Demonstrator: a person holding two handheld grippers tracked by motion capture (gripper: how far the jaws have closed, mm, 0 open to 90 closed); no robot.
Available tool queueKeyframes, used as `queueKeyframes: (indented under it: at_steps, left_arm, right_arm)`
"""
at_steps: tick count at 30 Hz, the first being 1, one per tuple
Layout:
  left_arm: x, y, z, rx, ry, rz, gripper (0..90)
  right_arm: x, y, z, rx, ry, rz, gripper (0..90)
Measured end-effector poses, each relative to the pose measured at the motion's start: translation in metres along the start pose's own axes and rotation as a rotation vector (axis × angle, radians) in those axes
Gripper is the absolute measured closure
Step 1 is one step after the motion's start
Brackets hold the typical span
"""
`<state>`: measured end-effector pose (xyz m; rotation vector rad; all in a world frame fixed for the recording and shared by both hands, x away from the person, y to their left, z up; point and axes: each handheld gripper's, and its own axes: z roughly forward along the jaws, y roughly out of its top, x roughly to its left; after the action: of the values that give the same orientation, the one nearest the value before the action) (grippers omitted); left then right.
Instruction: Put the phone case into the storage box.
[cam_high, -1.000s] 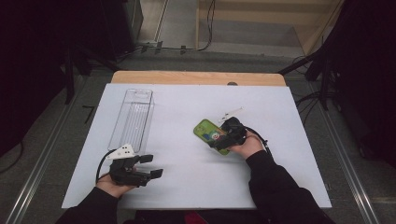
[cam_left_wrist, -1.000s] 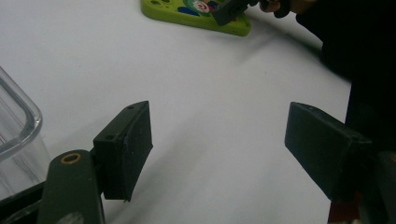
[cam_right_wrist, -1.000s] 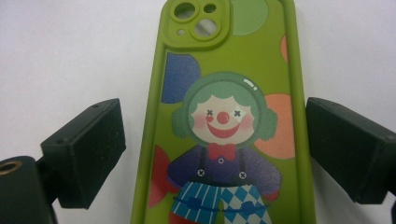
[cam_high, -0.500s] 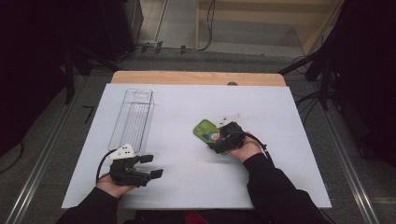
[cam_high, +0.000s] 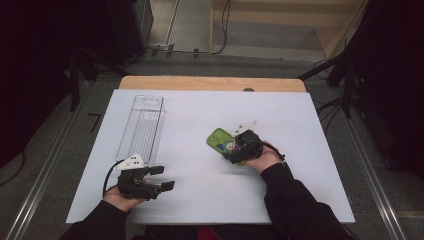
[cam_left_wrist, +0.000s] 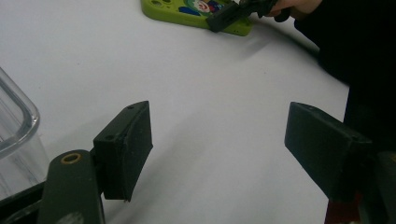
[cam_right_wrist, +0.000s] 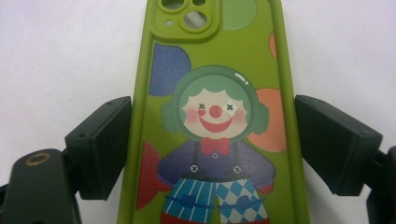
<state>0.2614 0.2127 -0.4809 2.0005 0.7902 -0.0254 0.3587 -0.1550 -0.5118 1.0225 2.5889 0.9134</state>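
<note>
A green phone case (cam_high: 219, 138) printed with a clown lies flat on the white table, right of centre. My right gripper (cam_high: 232, 150) reaches over its near end. Its jaws have just been closing, and the case (cam_right_wrist: 215, 116) lies between them with both pads against its long edges. The right gripper (cam_right_wrist: 214, 127) looks along the case toward its camera cutout. My left gripper (cam_high: 162, 178) rests near the front left of the table, open, with bare table between its pads (cam_left_wrist: 126, 144). From there I see the case (cam_left_wrist: 187, 11) and the right gripper (cam_left_wrist: 226, 15) farther off.
A clear plastic container (cam_high: 142, 125) stands lengthwise at the left of the table, just beyond my left gripper; its rounded corner (cam_left_wrist: 16, 126) shows beside the left jaw. A wooden strip (cam_high: 210, 83) runs along the table's far edge. Dark stands and cables surround the table.
The right hand has shifted very slightly at the phone case. The case, the container and the left hand have kept still.
</note>
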Motion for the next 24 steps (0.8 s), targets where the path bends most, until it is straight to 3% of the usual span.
queueKeyframes:
  at_steps: [6, 10, 24]
  left_arm:
    - [-0.001, 0.001, 0.001, 0.006, 0.002, -0.004, 24.2]
    - [-0.001, 0.002, 0.001, 0.0, -0.003, -0.021, 24.2]
    - [-0.005, 0.005, 0.004, 0.015, -0.011, -0.047, 24.3]
  right_arm:
    - [-0.002, 0.0, -0.002, -0.005, 0.035, 0.035, 14.3]
    - [-0.001, 0.002, -0.004, -0.009, 0.044, 0.033, 14.3]
    - [-0.005, 0.005, -0.021, -0.064, 0.093, 0.094, 14.4]
